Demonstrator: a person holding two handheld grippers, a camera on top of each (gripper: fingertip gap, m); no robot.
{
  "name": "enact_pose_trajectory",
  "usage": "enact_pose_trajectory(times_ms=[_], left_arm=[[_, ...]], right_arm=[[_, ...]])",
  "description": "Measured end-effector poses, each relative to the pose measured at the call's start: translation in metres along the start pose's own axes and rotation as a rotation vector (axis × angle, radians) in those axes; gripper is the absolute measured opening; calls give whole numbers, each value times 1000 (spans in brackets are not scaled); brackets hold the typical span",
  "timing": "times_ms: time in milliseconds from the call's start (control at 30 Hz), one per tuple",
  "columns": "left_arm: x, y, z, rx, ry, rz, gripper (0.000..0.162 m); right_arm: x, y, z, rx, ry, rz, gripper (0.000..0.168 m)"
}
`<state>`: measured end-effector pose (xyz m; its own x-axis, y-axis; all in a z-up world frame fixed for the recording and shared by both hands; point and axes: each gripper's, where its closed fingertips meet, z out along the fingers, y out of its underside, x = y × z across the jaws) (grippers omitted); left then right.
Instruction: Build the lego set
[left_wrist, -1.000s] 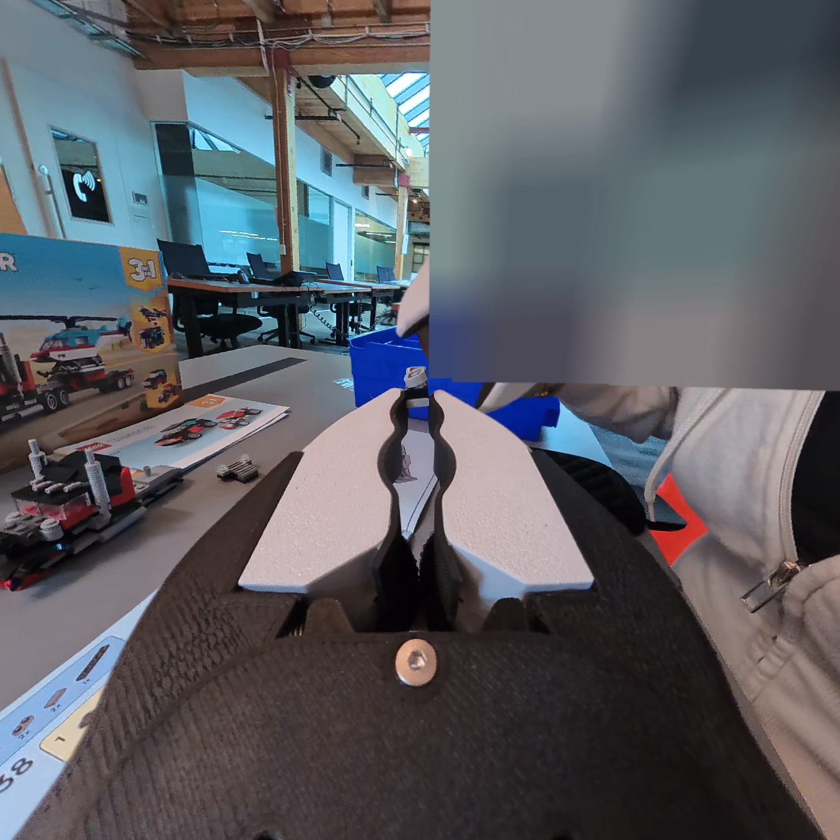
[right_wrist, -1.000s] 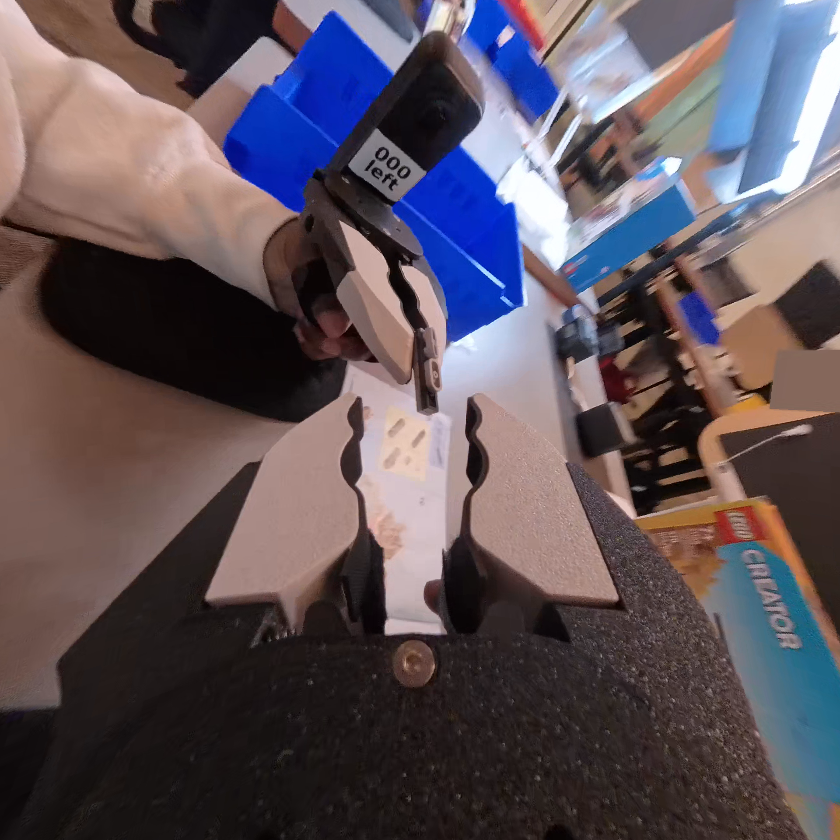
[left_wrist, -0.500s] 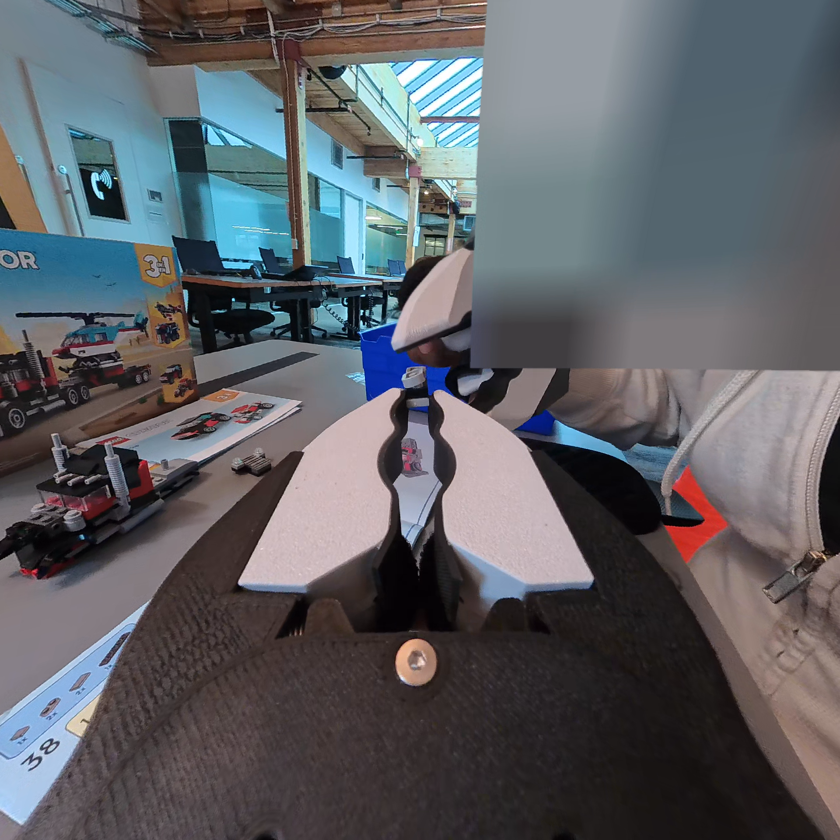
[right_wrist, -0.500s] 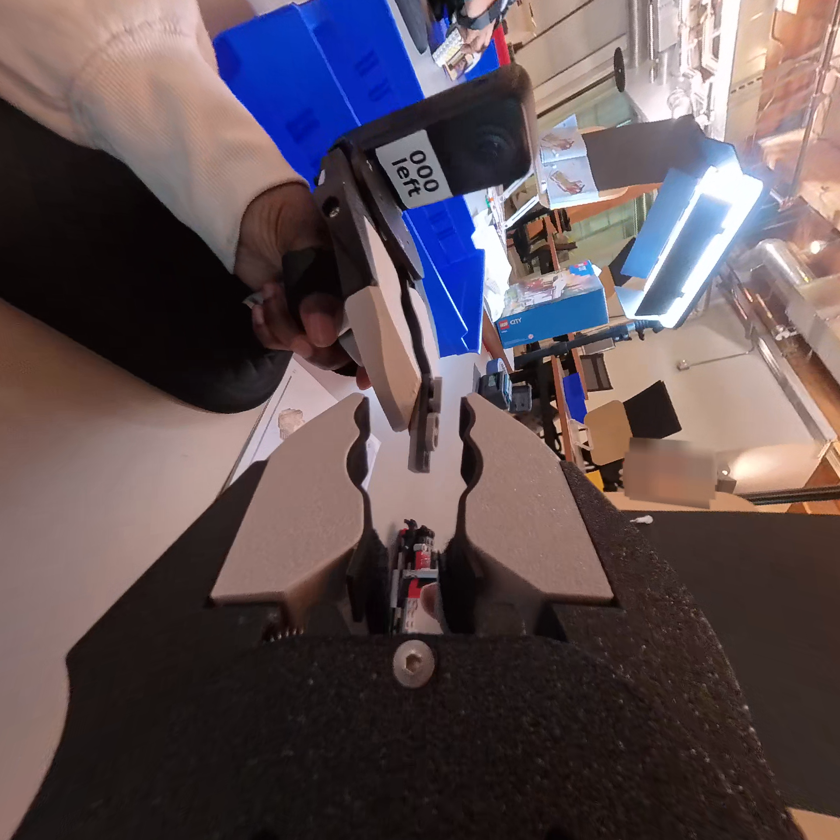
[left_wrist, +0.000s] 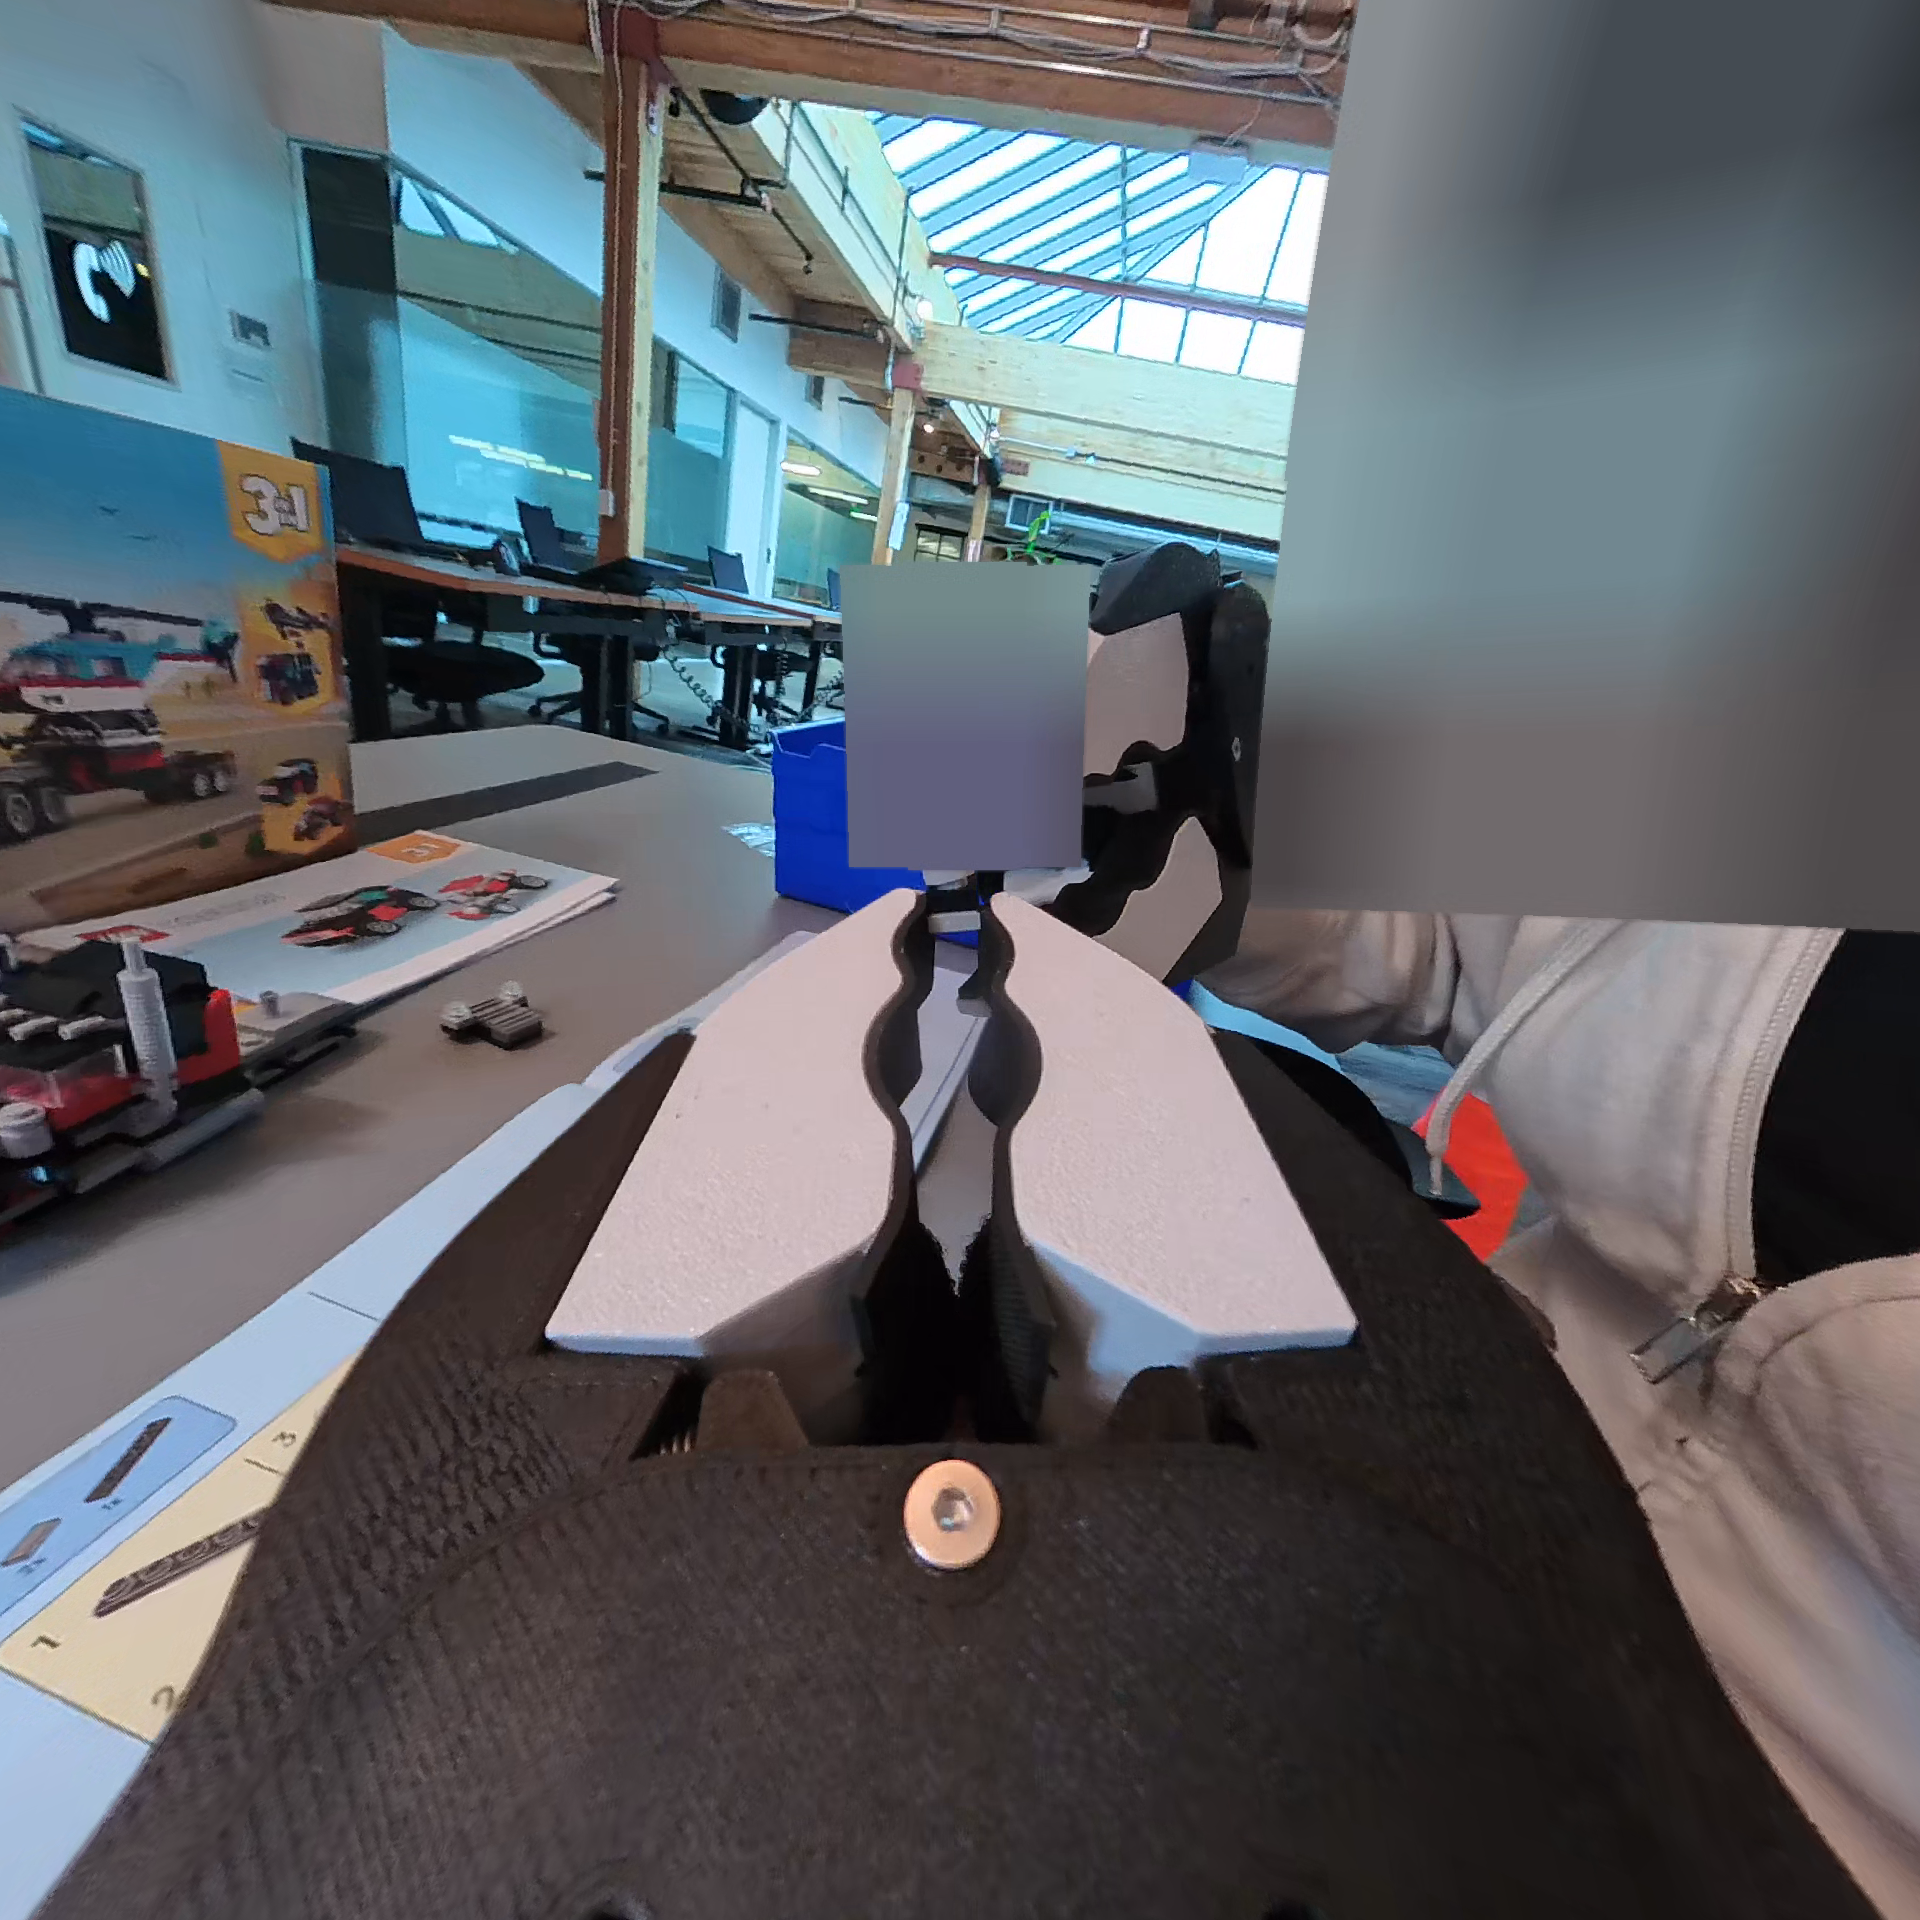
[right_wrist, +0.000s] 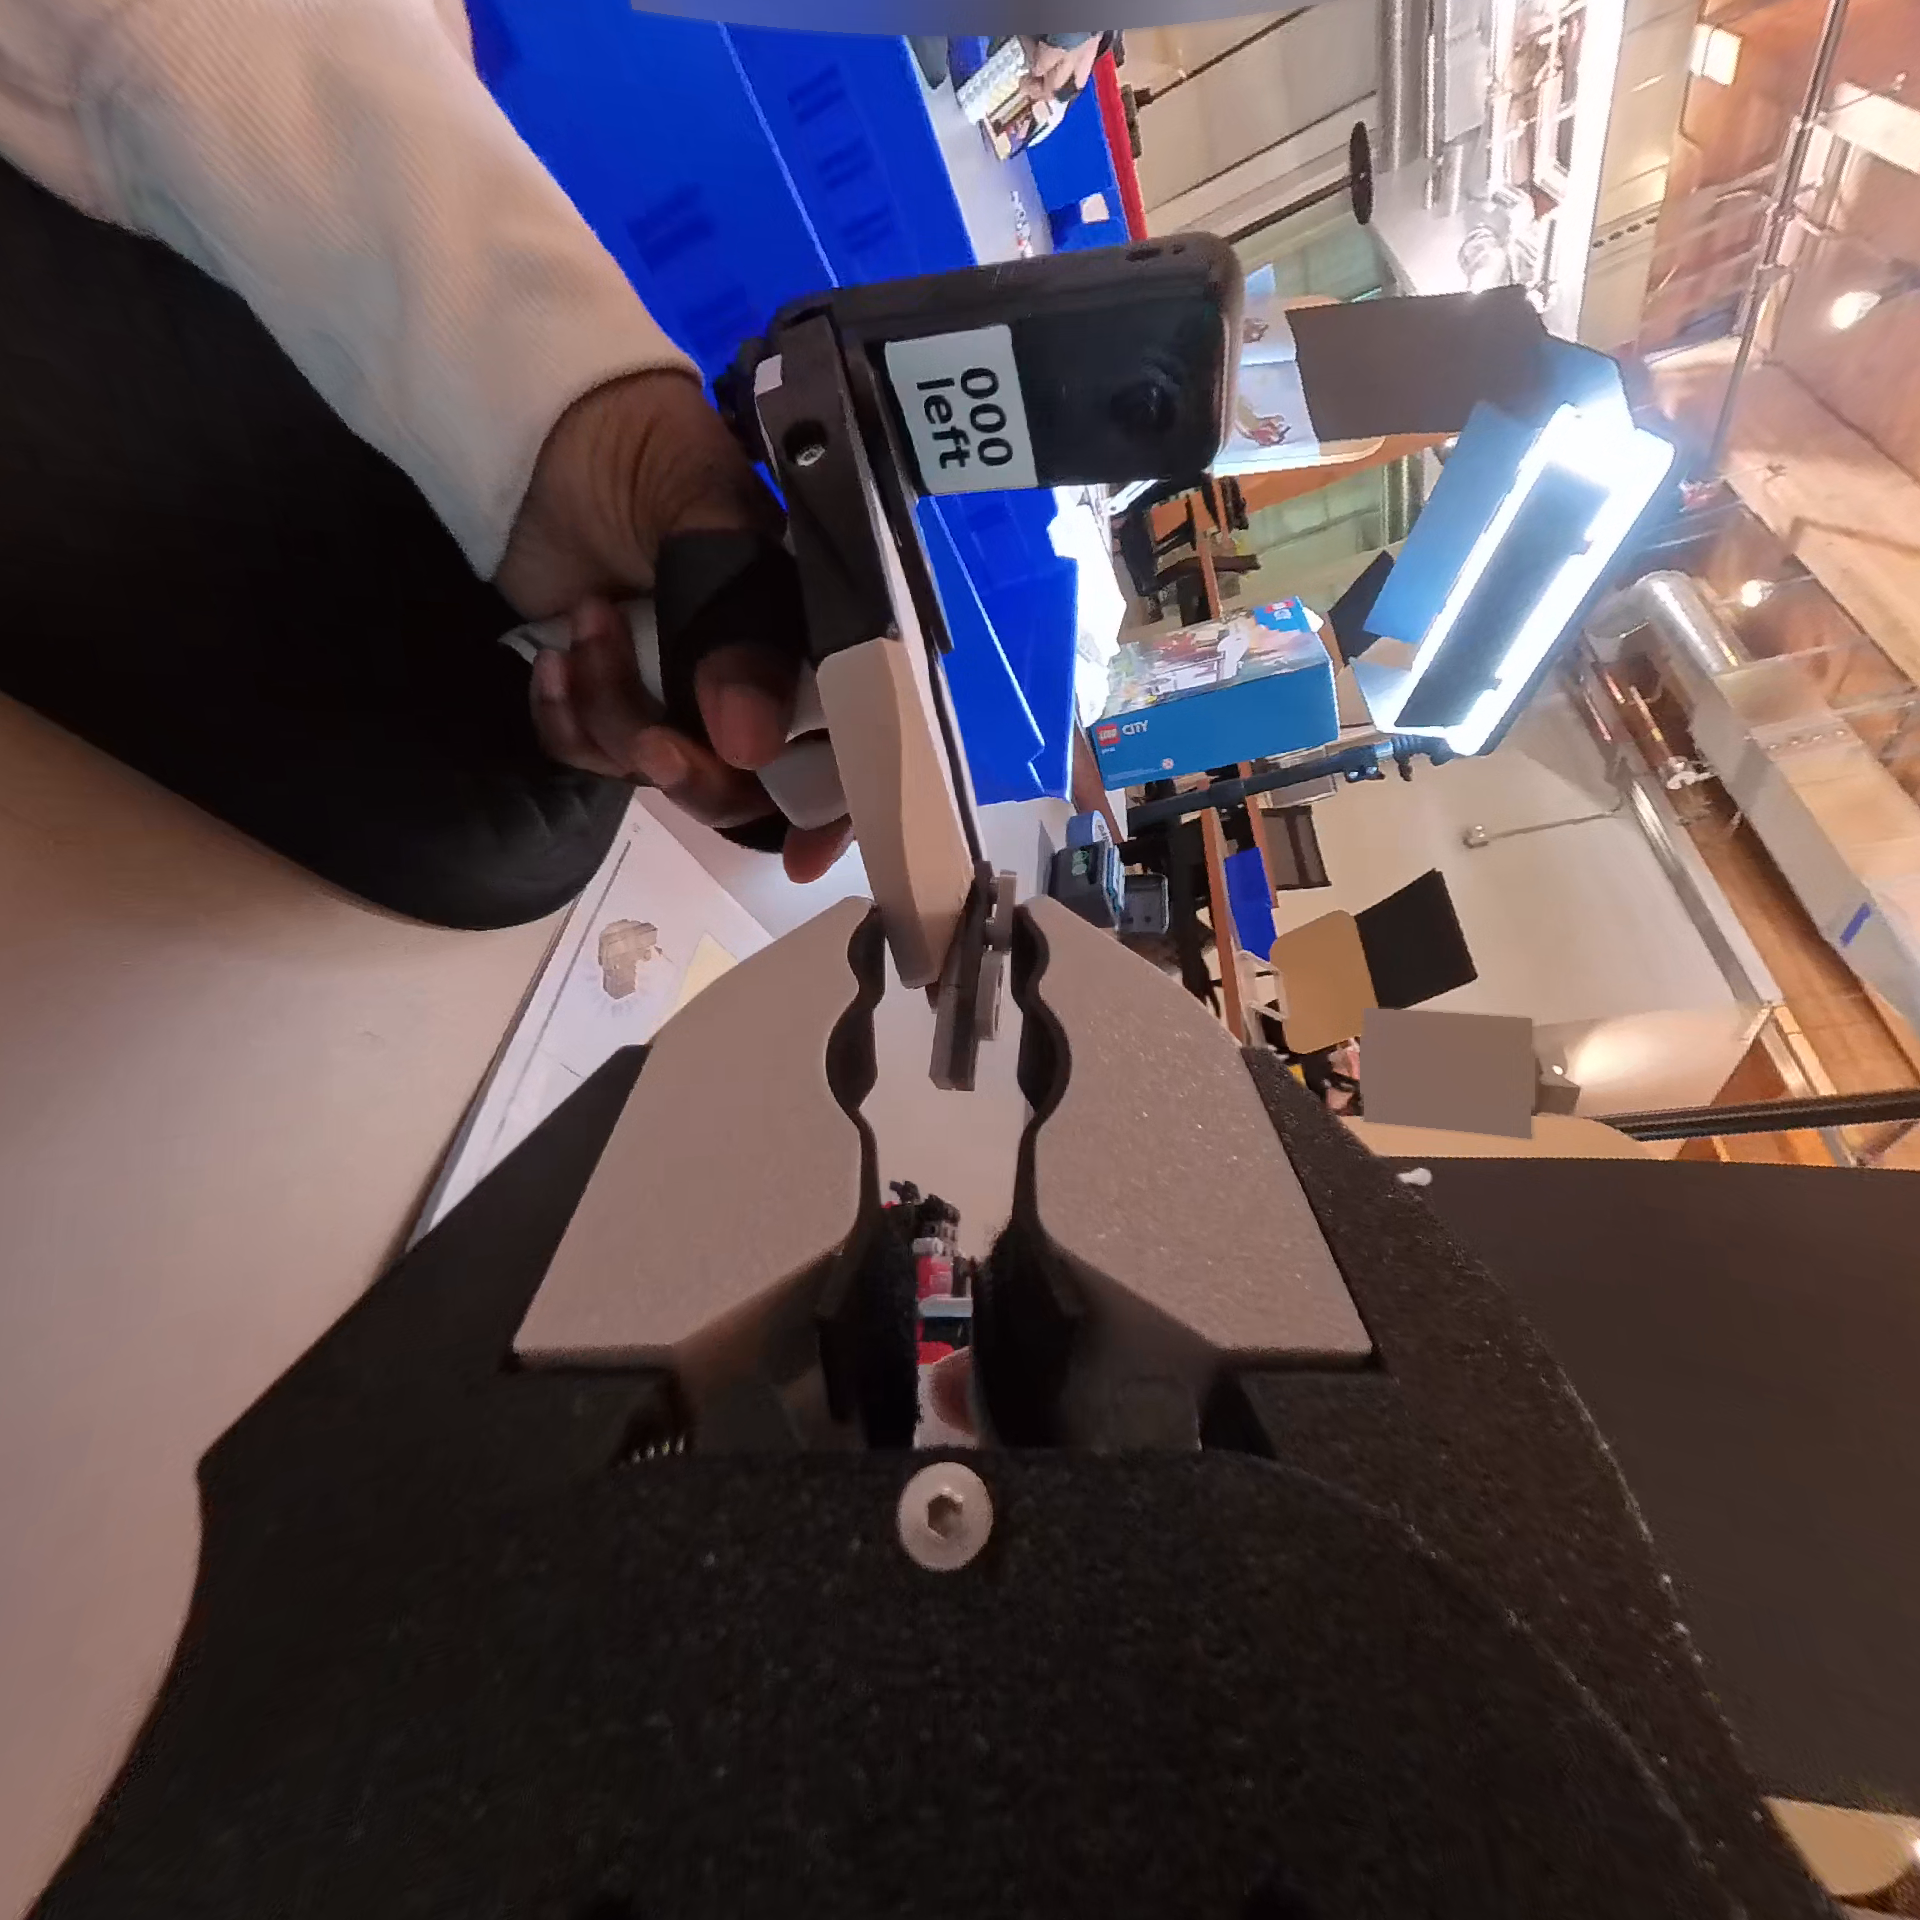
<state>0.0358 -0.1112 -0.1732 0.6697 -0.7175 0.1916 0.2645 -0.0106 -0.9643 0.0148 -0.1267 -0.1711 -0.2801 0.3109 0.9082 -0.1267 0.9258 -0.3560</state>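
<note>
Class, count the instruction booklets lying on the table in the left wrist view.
2: a closed booklet in front of the box, and an open booklet at lower left, partly covered. Others may be hidden.

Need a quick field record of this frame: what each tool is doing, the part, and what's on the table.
left tool: shut on grey plate
grey plate: thin flat lego piece, hanging between the right tool's tips
right tool: open, tips either side of the plate; contact unclear
truck: partly built, black and red, on the table at left
loose part: small dark piece on the table beside the truck
booklet: lying flat behind the truck
box: standing behind the booklet
bin: blue, far side of the table
</note>
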Motion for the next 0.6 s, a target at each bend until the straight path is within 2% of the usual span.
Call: enact_pose_trajectory(times_ms=[500,600], left_arm=[[-3,6,0,-28,4,-70,8],[0,-2,1,18,13,-29,8]], right_arm=[[-3,6,1,-28,-17,16,20],[3,-1,-2,45,-28,161,24]])
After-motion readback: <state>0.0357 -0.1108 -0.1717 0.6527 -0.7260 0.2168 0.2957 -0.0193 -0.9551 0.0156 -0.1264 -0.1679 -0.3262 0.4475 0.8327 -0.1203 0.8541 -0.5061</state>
